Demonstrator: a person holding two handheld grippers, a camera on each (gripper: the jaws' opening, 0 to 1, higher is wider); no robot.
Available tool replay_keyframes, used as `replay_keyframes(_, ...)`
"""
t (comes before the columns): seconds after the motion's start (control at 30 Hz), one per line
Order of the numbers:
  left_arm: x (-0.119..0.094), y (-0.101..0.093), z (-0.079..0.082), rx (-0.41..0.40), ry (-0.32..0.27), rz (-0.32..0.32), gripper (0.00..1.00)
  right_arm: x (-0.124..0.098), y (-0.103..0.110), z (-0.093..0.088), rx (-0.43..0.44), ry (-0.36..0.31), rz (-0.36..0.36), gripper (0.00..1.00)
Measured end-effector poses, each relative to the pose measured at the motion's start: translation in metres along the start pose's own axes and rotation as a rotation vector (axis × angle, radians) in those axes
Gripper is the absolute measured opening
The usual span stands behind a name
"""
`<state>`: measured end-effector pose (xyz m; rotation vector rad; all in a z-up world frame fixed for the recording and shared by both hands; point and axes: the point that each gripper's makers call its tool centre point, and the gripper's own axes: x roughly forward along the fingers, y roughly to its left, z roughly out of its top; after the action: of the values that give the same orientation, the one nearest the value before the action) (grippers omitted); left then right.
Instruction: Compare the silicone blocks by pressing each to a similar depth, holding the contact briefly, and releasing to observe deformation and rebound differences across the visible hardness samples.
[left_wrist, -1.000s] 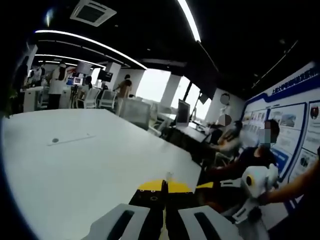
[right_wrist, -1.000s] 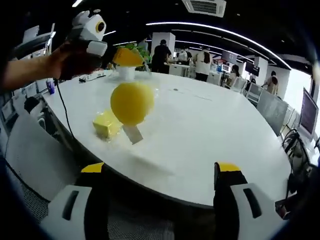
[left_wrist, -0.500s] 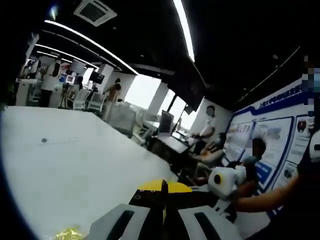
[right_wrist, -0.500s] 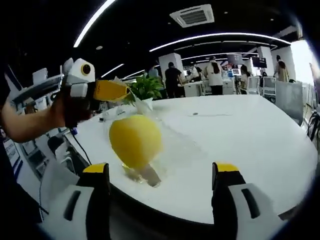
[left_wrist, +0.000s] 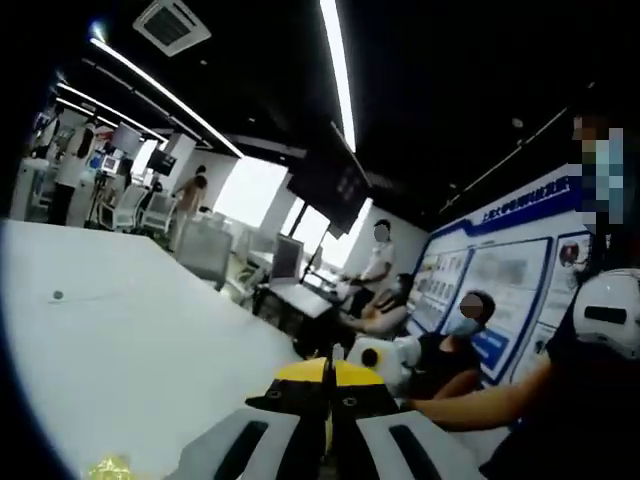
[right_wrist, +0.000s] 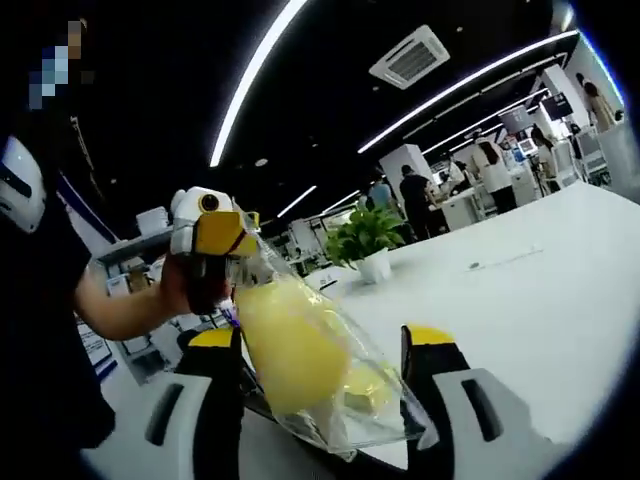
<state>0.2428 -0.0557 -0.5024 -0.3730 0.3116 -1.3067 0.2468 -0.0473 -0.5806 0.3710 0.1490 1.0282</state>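
My left gripper (left_wrist: 327, 375) is shut on the neck of a clear plastic bag (right_wrist: 330, 390). In the right gripper view that gripper (right_wrist: 225, 235) holds the bag up from the upper left. Inside the bag hangs a rounded yellow silicone piece (right_wrist: 285, 350). A smaller yellow block (right_wrist: 367, 387) shows through the film; I cannot tell whether it is in the bag or behind it. My right gripper (right_wrist: 322, 340) is open, its jaws on either side of the bag without touching it. It also shows in the left gripper view (left_wrist: 375, 357). A yellow scrap (left_wrist: 110, 467) lies low left on the table.
A broad white table (right_wrist: 520, 300) runs under both grippers. A potted plant (right_wrist: 368, 235) stands on its far side. People sit at desks (left_wrist: 455, 340) beside a wall poster (left_wrist: 500, 290), and others stand further back (right_wrist: 490, 165).
Both cameras have tilted upward. The bag with the yellow piece has come closer to the right gripper and now hangs between its open jaws. The left gripper stays shut on the bag.
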Motion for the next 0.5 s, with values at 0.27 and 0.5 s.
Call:
replay_keyframes(0.27, -0.013, 0.001, 0.008, -0.035, -0.049, 0.006, 0.00, 0.001, 0.021, 0.003, -0.012, 0.022, 0.056, 0.28)
replay_keyframes(0.5, -0.023, 0.004, -0.003, 0.041, -0.028, 0.057, 0.00, 0.001, 0.032, -0.012, 0.025, 0.129, 0.066, 0.19)
